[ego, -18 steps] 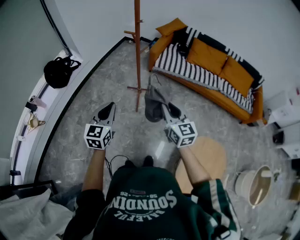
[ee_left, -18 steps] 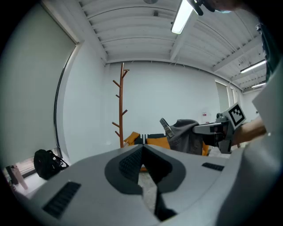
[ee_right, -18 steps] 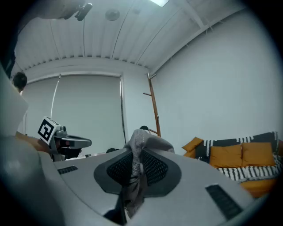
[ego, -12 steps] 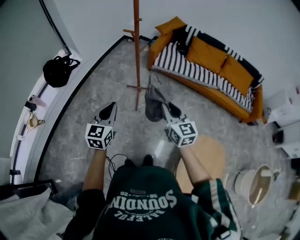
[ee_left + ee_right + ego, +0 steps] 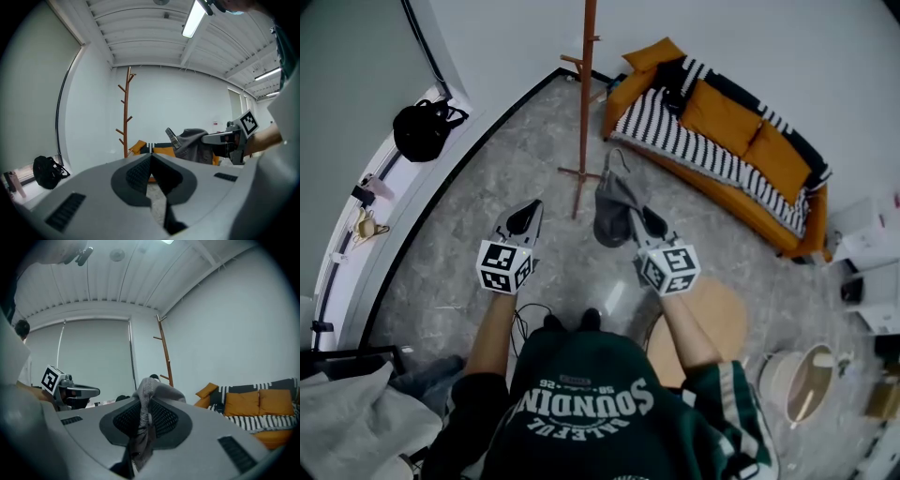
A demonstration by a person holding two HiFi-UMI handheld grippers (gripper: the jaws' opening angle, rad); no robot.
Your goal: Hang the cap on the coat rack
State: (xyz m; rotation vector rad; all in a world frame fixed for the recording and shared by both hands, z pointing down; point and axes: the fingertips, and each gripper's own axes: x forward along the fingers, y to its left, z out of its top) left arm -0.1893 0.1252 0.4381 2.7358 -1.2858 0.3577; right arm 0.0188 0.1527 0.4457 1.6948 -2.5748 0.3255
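A grey cap (image 5: 614,202) hangs from my right gripper (image 5: 639,221), whose jaws are shut on its fabric. In the right gripper view the cap's fabric (image 5: 146,401) is pinched between the pads. The wooden coat rack (image 5: 585,103) stands on the floor ahead, just left of the cap; it also shows as the coat rack (image 5: 125,115) in the left gripper view and the coat rack (image 5: 165,350) in the right one. My left gripper (image 5: 523,218) is held level with the right one, its jaws closed with nothing between them (image 5: 151,161). The cap (image 5: 192,143) is seen from the left gripper too.
An orange sofa (image 5: 727,141) with a striped throw stands at the back right. A black bag (image 5: 422,131) lies on the window ledge at the left. A round wooden stool (image 5: 712,319) and a basket (image 5: 802,380) are at my right. A person's feet (image 5: 572,322) are below.
The whole view has shifted slightly: the coat rack now sits a little further right and nearer. Both grippers keep their pose, and the cap stays in the right one.
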